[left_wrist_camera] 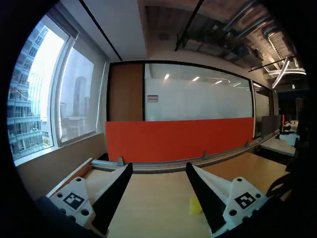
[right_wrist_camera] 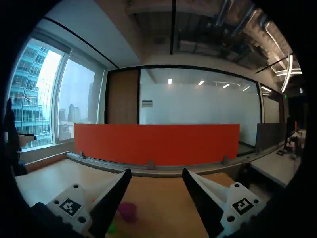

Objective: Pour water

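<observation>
My left gripper [left_wrist_camera: 158, 168] is held above the wooden desk [left_wrist_camera: 158, 202], open, with nothing between its white and black fingers. A small yellow object [left_wrist_camera: 195, 205] lies on the desk just inside its right finger. My right gripper [right_wrist_camera: 156, 174] is also open and holds nothing, raised over the same kind of desk [right_wrist_camera: 166, 202]. A magenta cup-like object [right_wrist_camera: 127, 210] rests on the desk low between the fingers, near the left one. A green object [right_wrist_camera: 112, 227] peeks out beside it, mostly hidden behind that finger.
An orange divider panel [left_wrist_camera: 178, 139] stands along the desk's far edge, also seen as the orange divider panel [right_wrist_camera: 156, 143]. Large windows [left_wrist_camera: 47, 99] are on the left. More desks [right_wrist_camera: 273, 164] extend to the right.
</observation>
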Available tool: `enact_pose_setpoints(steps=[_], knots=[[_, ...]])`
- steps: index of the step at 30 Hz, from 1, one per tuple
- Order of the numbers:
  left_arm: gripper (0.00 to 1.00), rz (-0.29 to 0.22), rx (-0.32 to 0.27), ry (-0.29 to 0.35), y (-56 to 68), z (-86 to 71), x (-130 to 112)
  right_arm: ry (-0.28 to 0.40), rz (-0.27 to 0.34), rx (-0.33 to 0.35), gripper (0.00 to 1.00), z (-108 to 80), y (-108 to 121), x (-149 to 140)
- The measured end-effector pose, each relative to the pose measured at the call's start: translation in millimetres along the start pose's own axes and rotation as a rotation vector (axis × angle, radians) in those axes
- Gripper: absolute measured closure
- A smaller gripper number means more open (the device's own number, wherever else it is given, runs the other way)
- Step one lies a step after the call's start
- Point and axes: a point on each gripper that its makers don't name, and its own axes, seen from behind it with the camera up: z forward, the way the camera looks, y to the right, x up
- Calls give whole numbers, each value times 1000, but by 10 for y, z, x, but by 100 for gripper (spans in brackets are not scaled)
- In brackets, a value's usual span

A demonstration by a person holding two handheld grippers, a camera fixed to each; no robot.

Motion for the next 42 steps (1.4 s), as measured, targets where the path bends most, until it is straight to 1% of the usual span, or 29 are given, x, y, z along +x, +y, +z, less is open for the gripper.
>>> enact_pose_setpoints(steps=[3,6,12,16,18,21,27,30,33,38,42], knots=[[1,-6,-24,0,45,29,94,5,3,13,0,28,-42,131],[1,-12,-41,0,71,51,126,5,12,26,1,52,-80,184],[1,-2,-69,-20,97,107,62,-6,27,65,0,80,-162,149],[1,6,-116,-24,172,131,79,-8,28,109,1,83,-226,188],[1,8,-144,-24,219,132,107,-3,29,137,0,80,-264,224],[1,14,-199,-21,322,133,147,6,24,193,1,50,-337,272],[1,24,-316,-22,559,99,211,3,10,322,0,-43,-539,312],[1,14,-363,-15,666,83,242,6,23,381,1,-100,-649,375],[1,12,-406,-17,750,65,215,8,30,432,1,-140,-726,393],[1,31,-463,-28,879,43,140,-3,21,466,1,-157,-751,376],[1,40,-504,-47,957,28,50,-20,10,498,0,-182,-788,349]])
